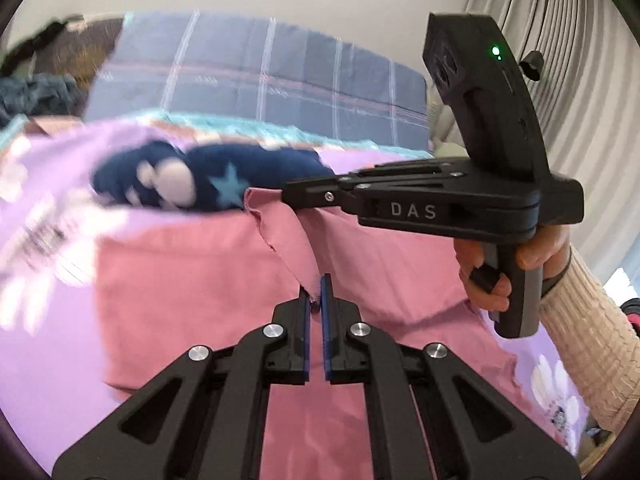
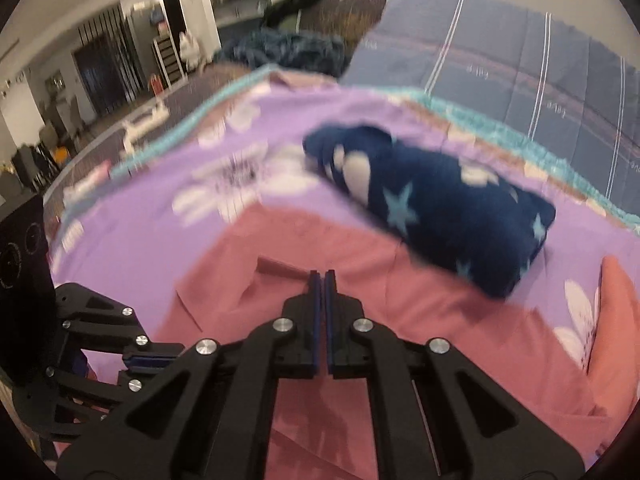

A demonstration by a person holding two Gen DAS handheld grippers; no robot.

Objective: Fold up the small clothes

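The pink garment (image 1: 208,280) is lying spread on the purple floral bedspread (image 1: 60,184), thin, limp and light, likely draping and creasing wherever lifted. Both tools are pinching 1 raised edge: the left gripper (image 1: 316,294) is clamped on a fold, the right gripper (image 2: 324,280) on the hem. A navy star-print bundle (image 2: 440,204) is crowding the far side; nearer cloth is offering room for folding

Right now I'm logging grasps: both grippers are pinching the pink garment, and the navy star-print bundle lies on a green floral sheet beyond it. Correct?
Not quite: the sheet is purple with white flowers, not green, as the right wrist view shows. The rest holds: the left gripper and right gripper each pinch the pink garment, with the navy star-print bundle beyond it.
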